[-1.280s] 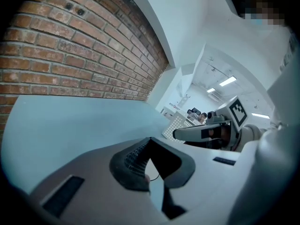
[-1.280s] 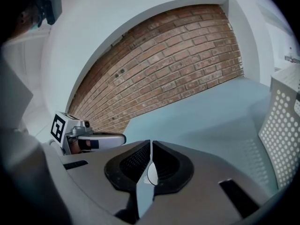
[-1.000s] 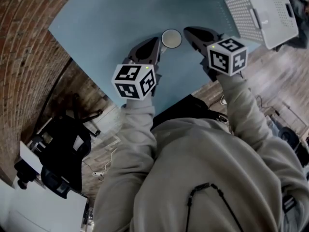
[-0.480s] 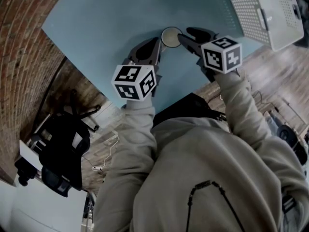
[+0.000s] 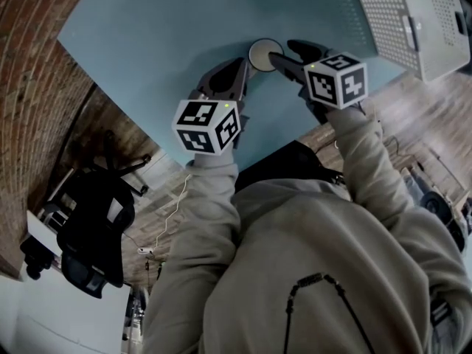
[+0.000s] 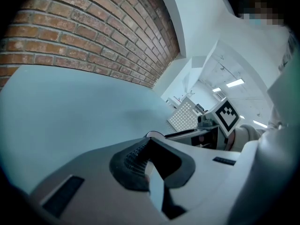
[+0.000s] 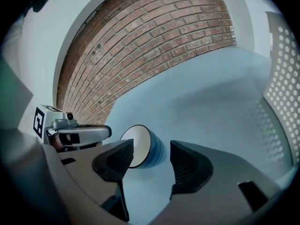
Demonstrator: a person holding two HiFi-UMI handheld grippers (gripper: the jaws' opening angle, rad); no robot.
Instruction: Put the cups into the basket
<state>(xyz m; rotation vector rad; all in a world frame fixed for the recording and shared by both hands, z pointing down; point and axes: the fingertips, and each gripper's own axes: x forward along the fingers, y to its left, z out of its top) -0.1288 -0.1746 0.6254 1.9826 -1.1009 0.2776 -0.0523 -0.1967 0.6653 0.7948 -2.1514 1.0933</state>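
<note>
On the table (image 5: 184, 21), cup (image 5: 265, 52) and basket (image 5: 383, 13) apart

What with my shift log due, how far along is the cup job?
Done: nothing visible; no cup shows in the basket. In hand: the right hand-held gripper, whose jaws have just been opening, points at the blue cup on the table, not yet gripping it. Left: grip it, carry it over, drop it in.

We see dim, cool light on the tabletop (image 5: 169, 28); ceiling lights (image 6: 234, 83) glare at the left gripper view's right; both gripper views bow strongly, corners black.
</note>
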